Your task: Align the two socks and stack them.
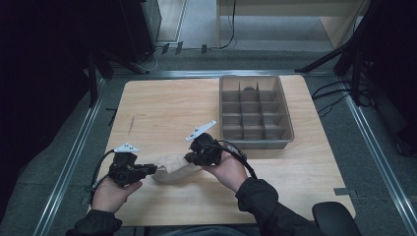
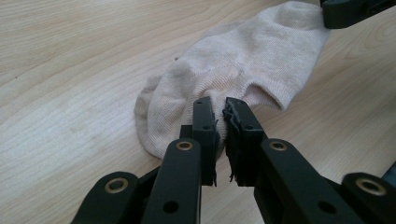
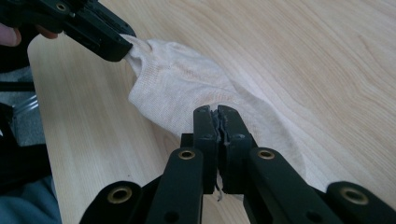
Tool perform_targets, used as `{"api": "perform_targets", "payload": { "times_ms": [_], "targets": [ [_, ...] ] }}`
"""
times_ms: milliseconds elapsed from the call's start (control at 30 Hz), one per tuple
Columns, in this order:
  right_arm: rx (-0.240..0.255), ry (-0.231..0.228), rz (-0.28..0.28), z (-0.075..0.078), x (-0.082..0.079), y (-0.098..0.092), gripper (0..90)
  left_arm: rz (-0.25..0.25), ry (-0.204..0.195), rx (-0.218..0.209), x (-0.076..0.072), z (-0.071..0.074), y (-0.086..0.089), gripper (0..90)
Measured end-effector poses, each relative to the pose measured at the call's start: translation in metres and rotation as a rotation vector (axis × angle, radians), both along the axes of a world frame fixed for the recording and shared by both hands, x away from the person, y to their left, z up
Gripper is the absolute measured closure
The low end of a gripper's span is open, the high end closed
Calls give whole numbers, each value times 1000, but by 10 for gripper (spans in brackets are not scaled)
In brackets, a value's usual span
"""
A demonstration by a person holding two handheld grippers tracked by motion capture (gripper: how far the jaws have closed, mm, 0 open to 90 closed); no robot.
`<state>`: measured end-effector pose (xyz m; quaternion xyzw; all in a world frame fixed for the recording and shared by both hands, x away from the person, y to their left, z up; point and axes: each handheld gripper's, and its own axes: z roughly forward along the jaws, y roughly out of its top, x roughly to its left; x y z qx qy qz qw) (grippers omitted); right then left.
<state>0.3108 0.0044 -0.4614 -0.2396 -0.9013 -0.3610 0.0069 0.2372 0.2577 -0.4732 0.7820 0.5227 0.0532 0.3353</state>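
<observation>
A beige ankle sock (image 1: 171, 171) lies on the wooden table near its front edge, stretched between both grippers. My left gripper (image 1: 151, 169) is shut on the sock's left end; in the left gripper view the jaws (image 2: 220, 106) pinch the sock (image 2: 243, 60) at its cuff edge. My right gripper (image 1: 189, 158) is shut on the right end; in the right gripper view the jaws (image 3: 215, 111) clamp the fabric of the sock (image 3: 177, 88). The left gripper (image 3: 119, 46) bites the sock's far end there. The right gripper (image 2: 327, 18) sits at the sock's far end in the left gripper view.
A grey plastic tray (image 1: 290, 123) divided into several compartments stands at the back right of the table, with a small dark item (image 1: 250, 89) in a far compartment. Bare wood (image 1: 162, 108) lies to the tray's left. A black chair part (image 1: 337, 216) sits by the front right corner.
</observation>
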Motion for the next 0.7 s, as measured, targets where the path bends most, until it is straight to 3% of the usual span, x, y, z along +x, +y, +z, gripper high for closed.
{"api": "perform_targets", "payload": {
  "times_ms": [233, 467, 700],
  "targets": [
    [-18, 33, 9, -8, 2, 2, 866, 9, 46, -14, 5, -9, 4, 818],
    [-47, 78, 5, -17, 10, 5, 858, 12, 67, -9, 12, -14, 4, 817],
    [-50, 78, 1, -19, 14, 6, 821, 18, 79, -20, 18, -15, 4, 817]
  ]
}}
